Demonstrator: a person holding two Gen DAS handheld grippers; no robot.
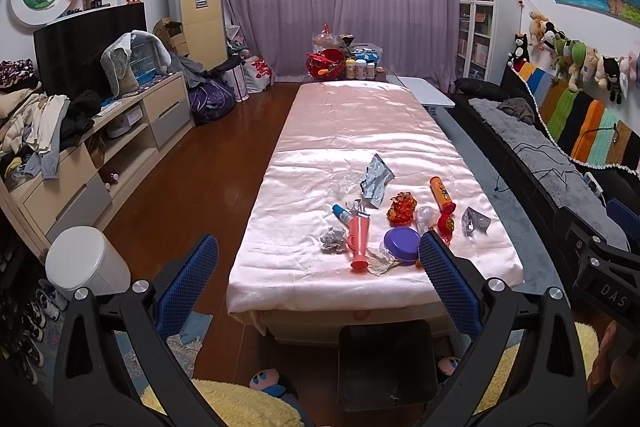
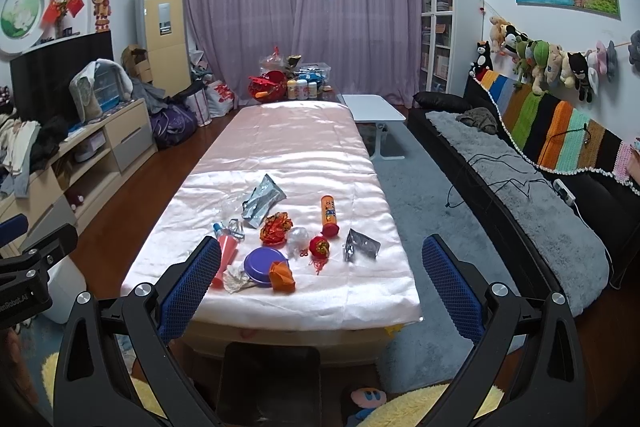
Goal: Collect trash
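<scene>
Trash lies scattered on the near end of a long table under a pink satin cloth: a silver foil wrapper, a crumpled red-gold wrapper, an orange tube, a pink cup, a purple lid, a foil ball, a small silver pouch and an orange scrap. A white bin stands on the floor at the left. My left gripper and right gripper are both open and empty, held before the table's near edge.
A TV cabinet piled with clothes lines the left wall. A black sofa with a grey throw lines the right wall. A white side table stands beside the long table. Jars and bags crowd the far end. A black stool stands below.
</scene>
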